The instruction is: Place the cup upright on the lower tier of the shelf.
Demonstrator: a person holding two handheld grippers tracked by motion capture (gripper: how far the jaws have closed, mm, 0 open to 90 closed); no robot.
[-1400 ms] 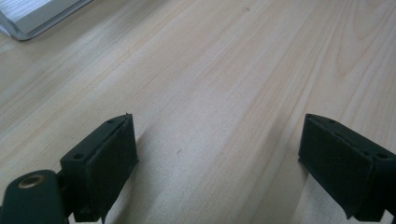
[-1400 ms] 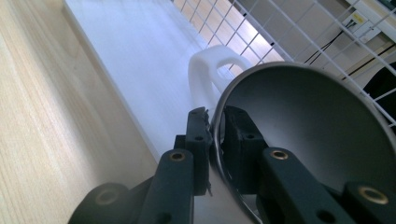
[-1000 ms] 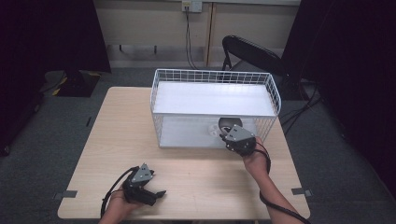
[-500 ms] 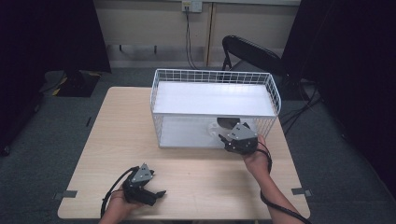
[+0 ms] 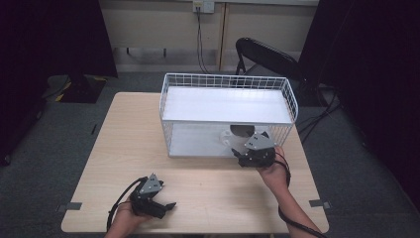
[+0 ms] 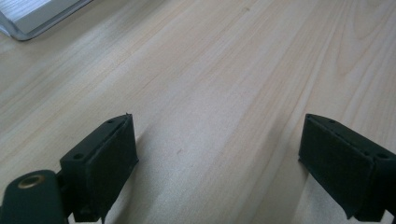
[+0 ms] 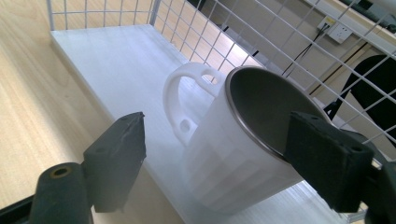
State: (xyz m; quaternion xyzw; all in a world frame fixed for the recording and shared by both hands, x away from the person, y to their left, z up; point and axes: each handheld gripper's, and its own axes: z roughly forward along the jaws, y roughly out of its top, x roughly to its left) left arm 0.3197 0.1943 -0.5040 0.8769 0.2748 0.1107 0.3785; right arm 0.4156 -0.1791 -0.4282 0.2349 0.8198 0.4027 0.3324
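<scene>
Standing at the open front of the white wire basket (image 5: 292, 99), on its white floor at about four o'clock on the worktop (image 5: 129, 134), was a white mug (image 7: 224, 149) with a steel-lined mouth. Your right tongs (image 7: 233, 158) were spread wide apart with the mug between them, its handle toward the ten o'clock side; neither jaw touched it. Your left tongs (image 6: 219, 168) lay at seven o'clock on bare wood, jaws also apart, holding nothing, well away from the mug.

White mug (image 7: 224, 154), white wire basket (image 5: 292, 101), pale wood-grain table (image 5: 124, 144).
</scene>
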